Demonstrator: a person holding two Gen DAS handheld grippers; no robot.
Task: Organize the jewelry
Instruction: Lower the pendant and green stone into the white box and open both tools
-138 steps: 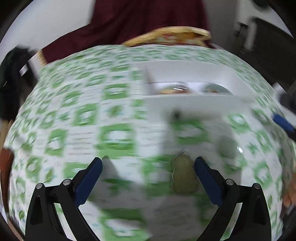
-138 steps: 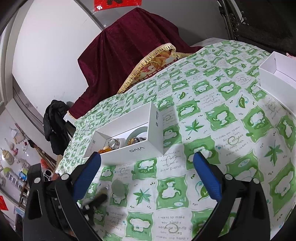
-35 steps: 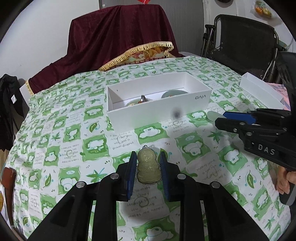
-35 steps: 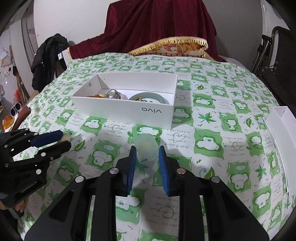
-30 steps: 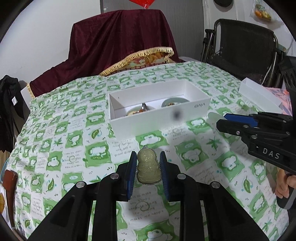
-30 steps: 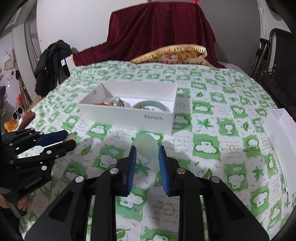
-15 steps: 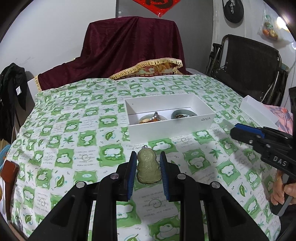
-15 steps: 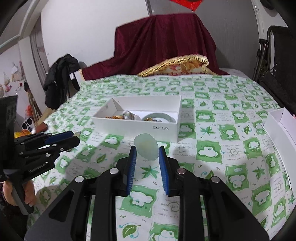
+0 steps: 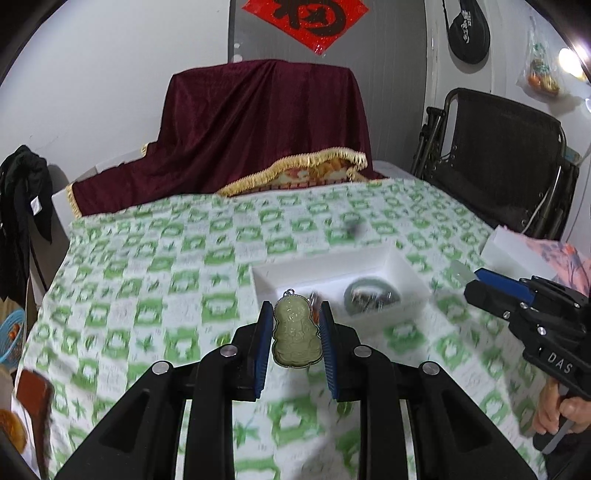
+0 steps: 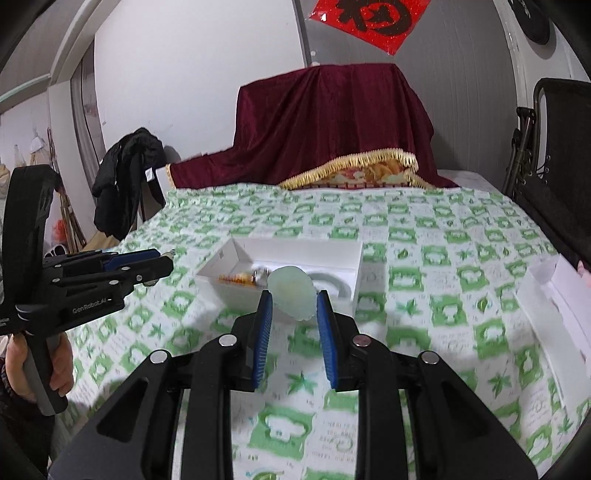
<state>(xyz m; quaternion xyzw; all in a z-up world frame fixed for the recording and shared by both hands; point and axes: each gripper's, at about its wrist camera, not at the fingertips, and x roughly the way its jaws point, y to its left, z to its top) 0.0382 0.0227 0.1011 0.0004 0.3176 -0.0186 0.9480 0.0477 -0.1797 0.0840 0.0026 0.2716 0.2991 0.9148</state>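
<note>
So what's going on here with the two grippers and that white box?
A person is sorting jewelry on a green-patterned tablecloth. The left hand-held gripper is shut on a yellowish carved pendant, and the right hand-held gripper is shut on a pale green stone. Both are held up in front of the open white box, which already holds a bangle and other pieces.

The tablecloth (image 9: 155,295) was white with a checker of green squares and leaf shapes. The box (image 10: 354,258) on it was plain white. One pendant (image 9: 295,334) was a dull olive green with a thin silver rim; the other pendant (image 10: 293,295) was a pale, milky green (nearly see-through). The gripper pads (image 9: 260,350) were blue on black frames. Behind the table hung a dark red cloth (image 9: 258,125) edged with gold fringe, and a red paper square (image 10: 369,18) with black writing hung on the grey-white wall.
</note>
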